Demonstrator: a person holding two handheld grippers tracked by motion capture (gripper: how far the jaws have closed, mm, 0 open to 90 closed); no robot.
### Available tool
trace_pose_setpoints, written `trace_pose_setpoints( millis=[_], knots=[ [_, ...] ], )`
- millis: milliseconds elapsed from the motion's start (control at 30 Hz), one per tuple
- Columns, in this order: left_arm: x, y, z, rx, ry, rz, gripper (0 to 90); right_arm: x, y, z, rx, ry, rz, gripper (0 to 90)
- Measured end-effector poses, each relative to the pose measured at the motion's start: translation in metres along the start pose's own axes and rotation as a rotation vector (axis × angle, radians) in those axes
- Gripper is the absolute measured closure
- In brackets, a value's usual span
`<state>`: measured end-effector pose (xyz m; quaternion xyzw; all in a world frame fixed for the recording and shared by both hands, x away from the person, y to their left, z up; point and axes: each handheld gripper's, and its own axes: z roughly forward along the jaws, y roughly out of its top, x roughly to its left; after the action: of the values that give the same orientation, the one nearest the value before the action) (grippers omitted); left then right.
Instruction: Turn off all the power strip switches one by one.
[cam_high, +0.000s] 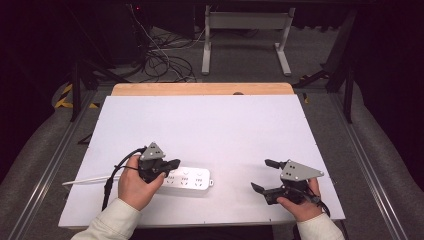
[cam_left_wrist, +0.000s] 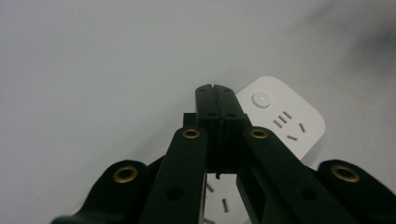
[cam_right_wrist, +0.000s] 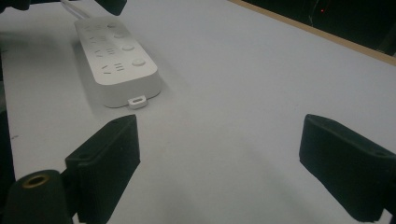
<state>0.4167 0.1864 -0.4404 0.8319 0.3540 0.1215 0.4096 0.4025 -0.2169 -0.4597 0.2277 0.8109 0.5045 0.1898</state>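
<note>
A white power strip lies flat on the white table, its white cord running off to the left. My left gripper hovers over the strip's left part, jaws pressed together with nothing between them. In the left gripper view the shut gripper points past the power strip, whose button and sockets face up. My right gripper sits near the table's front right, jaws wide apart and empty. From the right gripper view the open gripper faces the power strip farther off.
A wooden board edge shows behind the white table top. Beyond it on the floor stand a white table frame and tangled cables. Bare table surface lies between the strip and the far edge.
</note>
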Motion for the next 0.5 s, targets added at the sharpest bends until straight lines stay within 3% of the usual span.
trace_pose_setpoints(
  millis=[133,200,500],
  knots=[
    [-0.009,0.002,0.007,0.008,-0.017,0.028,90.0,0.000,0.000,0.000,0.001,0.001,-0.002,12.9],
    [-0.010,0.003,0.011,0.014,-0.024,0.023,90.0,0.000,0.000,0.000,0.002,0.001,-0.001,12.9],
    [-0.013,0.001,0.025,0.057,-0.011,0.044,90.0,0.000,0.000,0.000,0.002,0.001,0.000,12.9]
  ],
)
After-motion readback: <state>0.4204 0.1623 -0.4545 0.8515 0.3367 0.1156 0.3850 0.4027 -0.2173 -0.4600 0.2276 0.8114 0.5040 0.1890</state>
